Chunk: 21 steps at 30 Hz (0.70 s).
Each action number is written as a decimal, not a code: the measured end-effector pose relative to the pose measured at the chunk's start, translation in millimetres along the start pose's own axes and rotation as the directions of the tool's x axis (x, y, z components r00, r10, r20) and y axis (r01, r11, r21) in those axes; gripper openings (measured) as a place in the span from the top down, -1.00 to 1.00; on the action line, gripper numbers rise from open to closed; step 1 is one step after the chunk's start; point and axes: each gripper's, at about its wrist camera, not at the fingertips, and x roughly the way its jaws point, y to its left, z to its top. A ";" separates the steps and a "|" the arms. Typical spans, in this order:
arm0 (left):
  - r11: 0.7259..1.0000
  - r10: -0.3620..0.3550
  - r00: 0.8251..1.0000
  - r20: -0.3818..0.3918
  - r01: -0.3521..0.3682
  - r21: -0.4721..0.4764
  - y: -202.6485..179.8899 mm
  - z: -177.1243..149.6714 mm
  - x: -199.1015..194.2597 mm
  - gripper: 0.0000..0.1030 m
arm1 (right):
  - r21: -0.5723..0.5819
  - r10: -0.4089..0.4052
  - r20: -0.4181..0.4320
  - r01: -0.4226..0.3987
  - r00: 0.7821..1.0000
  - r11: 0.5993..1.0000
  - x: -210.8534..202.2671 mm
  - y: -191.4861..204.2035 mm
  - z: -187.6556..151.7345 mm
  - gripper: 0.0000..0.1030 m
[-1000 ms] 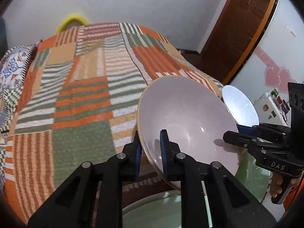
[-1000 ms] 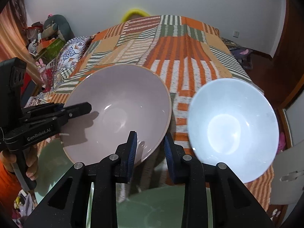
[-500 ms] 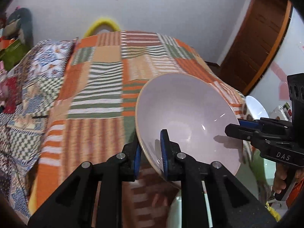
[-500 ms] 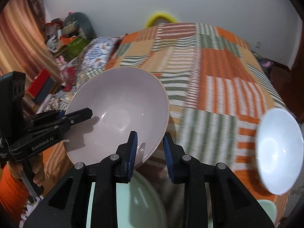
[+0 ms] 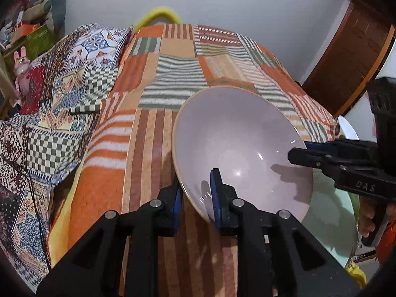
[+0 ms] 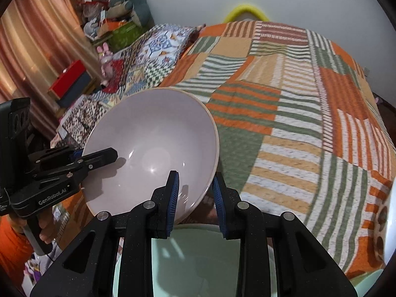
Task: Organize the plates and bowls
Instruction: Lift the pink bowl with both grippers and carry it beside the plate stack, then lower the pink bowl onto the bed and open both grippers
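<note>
The pink bowl (image 5: pixel 242 148) is held tilted above the bed's quilt (image 5: pixel 173 74), over a green plate (image 6: pixel 195 259). The left claw (image 5: pixel 196 198) grips its near rim; the right claw (image 6: pixel 195 198) pinches the opposite rim. A white bowl (image 5: pixel 346 128) lies further right.

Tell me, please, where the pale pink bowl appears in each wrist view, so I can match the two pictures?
Left wrist: pink bowl centre-right, rim between the near fingers.
Right wrist: pink bowl centre-left, rim between the near fingers.
Shared landmark: the yellow arch behind the bed.
</note>
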 end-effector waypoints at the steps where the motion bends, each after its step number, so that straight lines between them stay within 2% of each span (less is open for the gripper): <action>1: 1.000 -0.001 1.000 -0.011 0.001 0.006 0.5 -3.4 3.4 0.59 | -0.004 -0.002 -0.014 0.002 1.000 1.000 3.8 1.1 -0.5 0.51; 4: 1.000 0.007 1.000 -0.029 -0.007 0.011 2.4 -10.0 13.7 0.56 | -0.022 -0.019 -0.054 0.018 0.998 1.000 15.1 1.2 -2.1 0.51; 9: 0.999 -0.036 0.999 -0.024 0.035 -0.042 15.3 -12.9 20.6 0.56 | -0.047 -0.025 -0.060 0.022 0.998 0.999 18.2 6.7 -1.6 0.51; 15: 1.000 -0.002 1.000 -0.007 0.002 -0.006 9.7 -12.9 21.9 0.56 | -0.042 -0.017 -0.104 0.013 0.994 0.999 33.6 7.7 -1.2 0.52; 21: 0.999 -0.021 1.000 -0.016 0.021 -0.028 15.1 -11.0 16.2 0.57 | -0.004 0.013 -0.079 -0.013 0.997 1.000 22.8 3.7 -1.2 0.52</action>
